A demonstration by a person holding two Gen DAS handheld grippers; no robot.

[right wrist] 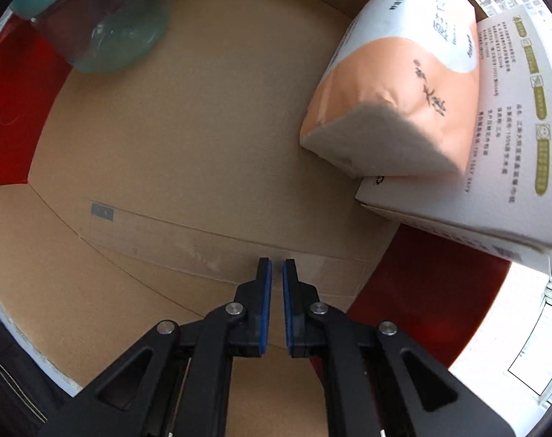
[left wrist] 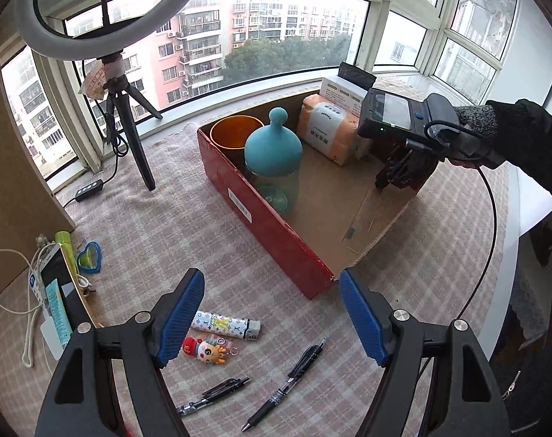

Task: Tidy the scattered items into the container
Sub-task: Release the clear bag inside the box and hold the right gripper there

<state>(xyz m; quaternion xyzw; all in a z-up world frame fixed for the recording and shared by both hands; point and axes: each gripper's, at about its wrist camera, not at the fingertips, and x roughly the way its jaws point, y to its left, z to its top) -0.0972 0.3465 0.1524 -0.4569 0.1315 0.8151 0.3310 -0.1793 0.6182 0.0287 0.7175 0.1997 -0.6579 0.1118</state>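
A red cardboard box (left wrist: 276, 233) stands on the checked cloth. It holds a teal-lidded glass jar (left wrist: 274, 156), an orange cup (left wrist: 236, 133), an orange-white tissue pack (left wrist: 328, 127), a white carton (left wrist: 343, 91) and a clear ruler (left wrist: 370, 207). My left gripper (left wrist: 272, 313) is open above the cloth near the box's front corner. Below it lie a patterned lighter (left wrist: 227, 324), a doll keychain (left wrist: 208, 351) and two black pens (left wrist: 287, 386). My right gripper (right wrist: 276, 273) is inside the box, jaws nearly closed with a narrow gap, over the ruler (right wrist: 203, 240); nothing shows between them.
A ring light on a tripod (left wrist: 130, 116) stands at the back left. A phone, cable and a blue heart-shaped item (left wrist: 88, 256) lie at the left edge. Windows run along the back. The table's rounded edge is at the right.
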